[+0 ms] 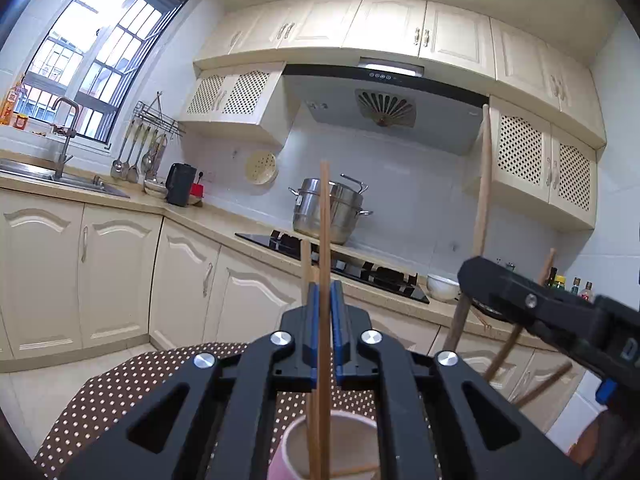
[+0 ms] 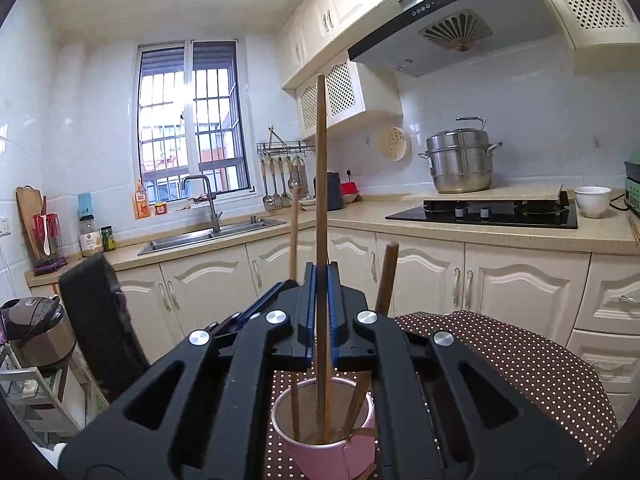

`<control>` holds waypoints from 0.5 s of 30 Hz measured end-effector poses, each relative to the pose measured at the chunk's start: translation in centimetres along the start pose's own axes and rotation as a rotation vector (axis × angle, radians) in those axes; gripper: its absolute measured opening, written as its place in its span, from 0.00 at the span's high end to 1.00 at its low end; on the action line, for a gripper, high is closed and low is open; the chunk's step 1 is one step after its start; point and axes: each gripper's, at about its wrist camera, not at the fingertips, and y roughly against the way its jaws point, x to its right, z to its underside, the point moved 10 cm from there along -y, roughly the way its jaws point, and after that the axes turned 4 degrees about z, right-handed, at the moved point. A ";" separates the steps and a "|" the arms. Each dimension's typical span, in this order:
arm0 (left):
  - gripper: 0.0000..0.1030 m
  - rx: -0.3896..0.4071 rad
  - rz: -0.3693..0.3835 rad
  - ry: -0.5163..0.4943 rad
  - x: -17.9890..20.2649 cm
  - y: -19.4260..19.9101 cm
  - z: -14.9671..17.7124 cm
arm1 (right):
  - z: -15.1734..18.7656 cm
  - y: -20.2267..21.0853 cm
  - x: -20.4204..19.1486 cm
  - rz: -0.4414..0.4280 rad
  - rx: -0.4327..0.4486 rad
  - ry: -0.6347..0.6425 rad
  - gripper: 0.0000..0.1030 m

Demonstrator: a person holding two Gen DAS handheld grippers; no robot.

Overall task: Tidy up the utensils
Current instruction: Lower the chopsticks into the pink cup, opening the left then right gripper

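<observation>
A pink cup (image 1: 290,456) (image 2: 324,454) stands on a brown polka-dot tablecloth (image 1: 120,384) (image 2: 500,360). Several wooden chopsticks stand in it. My left gripper (image 1: 325,292) is shut on an upright chopstick (image 1: 325,220) whose lower end is inside the cup. My right gripper (image 2: 321,270) is shut on another upright chopstick (image 2: 321,160), also reaching into the cup. The right gripper also shows in the left wrist view (image 1: 520,296), to the right, with its chopstick (image 1: 482,184). Other chopsticks (image 2: 386,276) lean in the cup.
Kitchen counter (image 2: 360,216) behind with sink (image 2: 208,236), gas hob (image 2: 484,214), steel steamer pot (image 2: 460,164), white bowl (image 2: 592,200). A black chair back (image 2: 100,320) and rice cooker (image 2: 32,328) stand at the left.
</observation>
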 end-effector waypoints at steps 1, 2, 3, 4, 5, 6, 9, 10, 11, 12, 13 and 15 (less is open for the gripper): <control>0.95 -0.007 -0.001 -0.001 -0.1 0.2 0.2 | 0.1 0.0 0.0 0.001 -0.001 0.000 0.94; 0.95 -0.013 -0.002 0.001 -0.1 0.5 0.3 | 0.2 0.1 0.0 0.004 -0.004 -0.002 0.94; 0.95 -0.017 0.001 0.002 -0.2 0.8 0.4 | 0.2 0.1 0.1 0.005 -0.007 -0.003 0.94; 0.94 -0.025 0.004 0.003 -0.2 1.0 0.6 | 0.3 0.2 0.0 0.010 -0.008 -0.002 0.94; 0.94 -0.034 0.006 0.005 -0.2 1.2 0.8 | 0.4 0.2 0.0 0.013 -0.010 0.000 0.94; 0.94 -0.044 0.006 0.007 -0.2 1.4 1.0 | 0.4 0.3 0.0 0.014 -0.011 0.002 0.94; 0.94 -0.065 0.014 0.012 -0.2 2.0 1.3 | 0.6 0.5 -0.2 0.023 -0.017 0.014 0.94; 0.93 -0.069 0.015 0.011 -0.1 2.3 1.5 | 0.6 0.6 -0.3 0.026 -0.018 0.022 0.94; 0.90 -0.071 0.014 0.009 0.0 2.5 1.5 | 0.7 0.6 -0.3 0.029 -0.020 0.028 0.94; 0.79 -0.074 0.012 0.008 -0.1 2.7 1.5 | 0.7 0.7 -0.4 0.031 -0.020 0.031 0.94; 0.73 -0.074 0.007 0.014 -0.2 3.1 1.5 | 0.8 0.8 -0.5 0.034 -0.022 0.035 0.94; 0.69 -0.066 0.007 0.024 -0.2 3.7 1.3 | 0.9 0.9 -0.5 0.040 -0.023 0.038 0.94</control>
